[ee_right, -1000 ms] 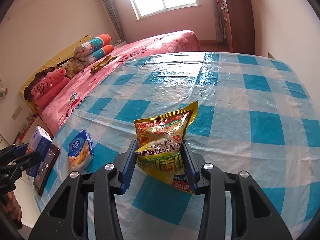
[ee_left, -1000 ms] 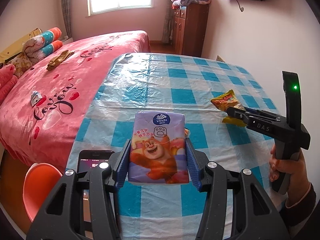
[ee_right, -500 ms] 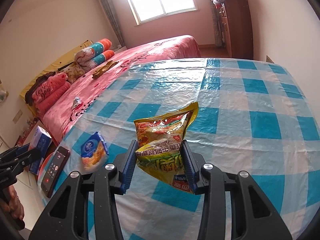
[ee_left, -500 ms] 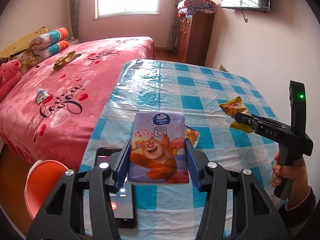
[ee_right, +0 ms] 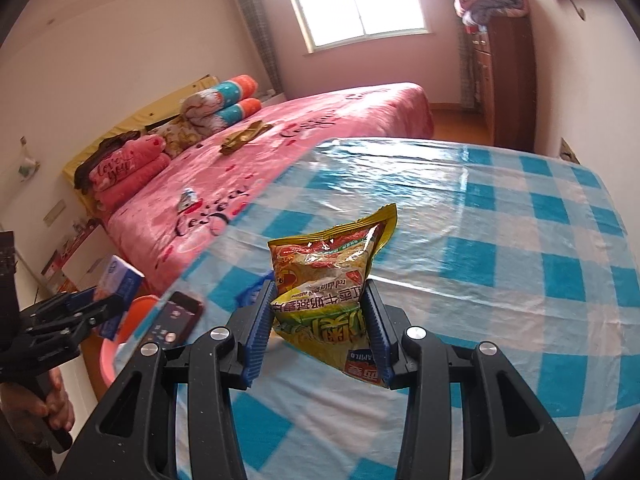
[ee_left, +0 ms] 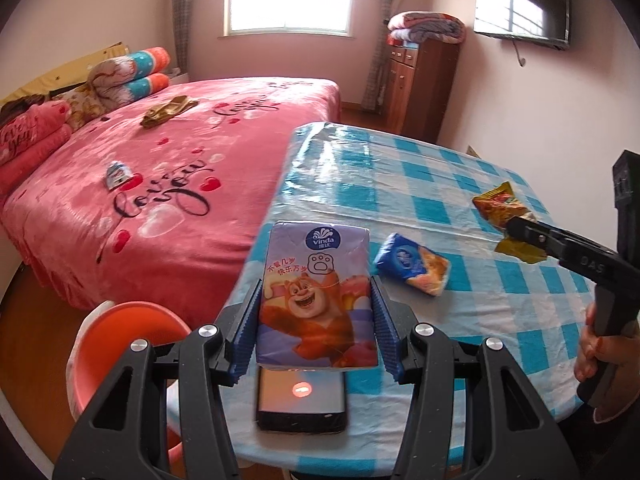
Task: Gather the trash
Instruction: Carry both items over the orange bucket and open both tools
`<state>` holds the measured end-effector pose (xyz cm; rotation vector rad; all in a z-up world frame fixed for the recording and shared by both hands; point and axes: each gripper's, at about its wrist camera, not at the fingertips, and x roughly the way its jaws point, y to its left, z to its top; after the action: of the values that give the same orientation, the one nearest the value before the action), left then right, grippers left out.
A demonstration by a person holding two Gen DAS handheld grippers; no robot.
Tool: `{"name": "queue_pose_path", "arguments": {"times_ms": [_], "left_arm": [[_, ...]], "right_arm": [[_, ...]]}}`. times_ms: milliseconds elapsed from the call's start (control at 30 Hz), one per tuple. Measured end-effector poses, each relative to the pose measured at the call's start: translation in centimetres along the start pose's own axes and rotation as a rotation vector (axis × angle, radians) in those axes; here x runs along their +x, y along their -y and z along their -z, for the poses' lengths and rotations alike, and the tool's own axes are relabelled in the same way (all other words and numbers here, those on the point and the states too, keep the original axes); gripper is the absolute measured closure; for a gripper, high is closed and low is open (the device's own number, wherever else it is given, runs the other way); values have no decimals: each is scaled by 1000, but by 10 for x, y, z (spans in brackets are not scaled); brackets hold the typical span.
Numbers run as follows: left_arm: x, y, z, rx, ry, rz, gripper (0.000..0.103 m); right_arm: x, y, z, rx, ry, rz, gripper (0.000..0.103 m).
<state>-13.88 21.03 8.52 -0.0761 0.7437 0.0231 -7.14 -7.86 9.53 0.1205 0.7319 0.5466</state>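
Both of our hands have swung toward the table's bed-side edge since a second ago: the orange bin (ee_left: 120,328) below that edge now fills more of the left wrist view, and the phone (ee_left: 302,400) has slid from the left of the tongs to right under them. Our left tongs (ee_left: 316,320) are clamped on the purple tissue pack (ee_left: 316,288), blue pads pressed to both its sides, and hold it clear of the table (ee_left: 500,312), out past the edge. Our right tongs (ee_right: 320,324) are closed just as firmly on the yellow snack bag (ee_right: 324,280), lifted off the cloth. A blue snack packet (ee_left: 414,264) lies on the table between the two.

We judge this to be the carry step, with two pieces in hand and the bin as the likely goal. Next, we need to bring the left pack over the bin's mouth and release, then follow with the bag, and keep clear of the phone.
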Motion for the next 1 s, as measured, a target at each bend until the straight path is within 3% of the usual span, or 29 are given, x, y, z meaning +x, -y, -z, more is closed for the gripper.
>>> {"name": "queue_pose_path", "arguments": {"times_ms": [667,1000], "left_arm": [[-27,-108,37,-160,-8,-181,50],[-22,-157,65,-249,-47,-251,50]], "right_arm": [[14,-153,-19,-249,-46,-223,58],[42,-242,4,-429,-128,-321,58]]}}
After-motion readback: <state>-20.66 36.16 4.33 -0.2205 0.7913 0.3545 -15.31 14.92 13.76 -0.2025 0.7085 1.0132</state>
